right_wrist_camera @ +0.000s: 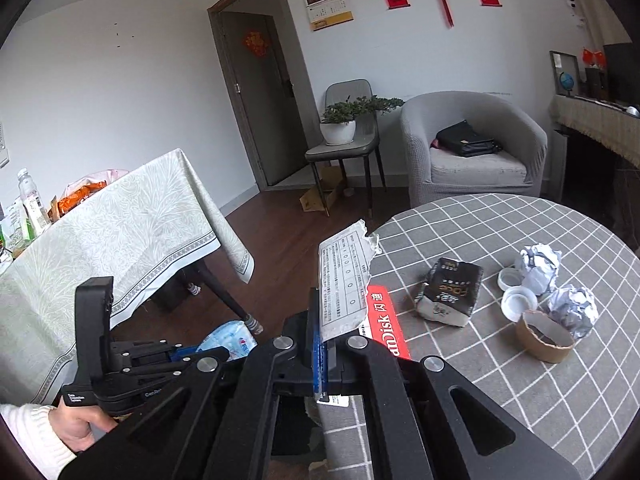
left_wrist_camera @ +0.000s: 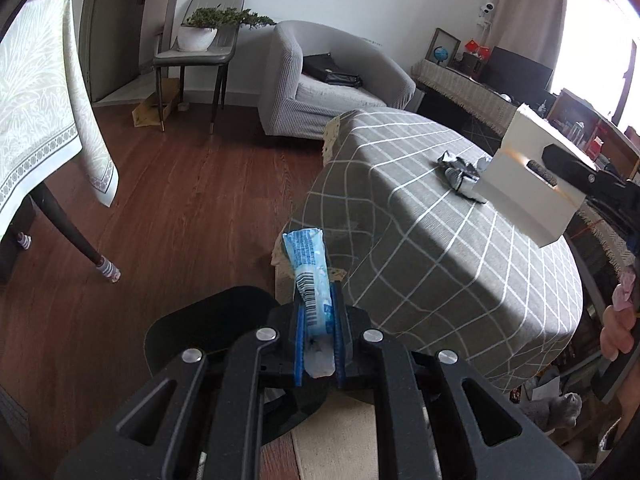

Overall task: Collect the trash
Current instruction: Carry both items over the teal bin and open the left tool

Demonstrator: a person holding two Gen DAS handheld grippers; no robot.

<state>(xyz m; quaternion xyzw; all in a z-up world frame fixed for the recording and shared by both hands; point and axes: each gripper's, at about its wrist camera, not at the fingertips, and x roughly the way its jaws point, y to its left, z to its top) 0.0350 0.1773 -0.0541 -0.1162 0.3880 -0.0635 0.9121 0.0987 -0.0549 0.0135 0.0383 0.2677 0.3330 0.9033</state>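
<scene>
Two foil balls point(right_wrist_camera: 538, 267), two white caps point(right_wrist_camera: 519, 301), one cardboard ring point(right_wrist_camera: 544, 340)

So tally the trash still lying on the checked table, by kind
Foil balls: 2
White caps: 2
Black packet: 1
Cardboard ring: 1
Total: 6

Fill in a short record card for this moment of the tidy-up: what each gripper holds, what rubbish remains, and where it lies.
left gripper: shut on blue wrapper
right gripper: shut on torn card package
surface: round table, grey checked cloth
rubbish remaining: crushed black carton, two white caps, two foil balls, cardboard ring
bin: not seen
</scene>
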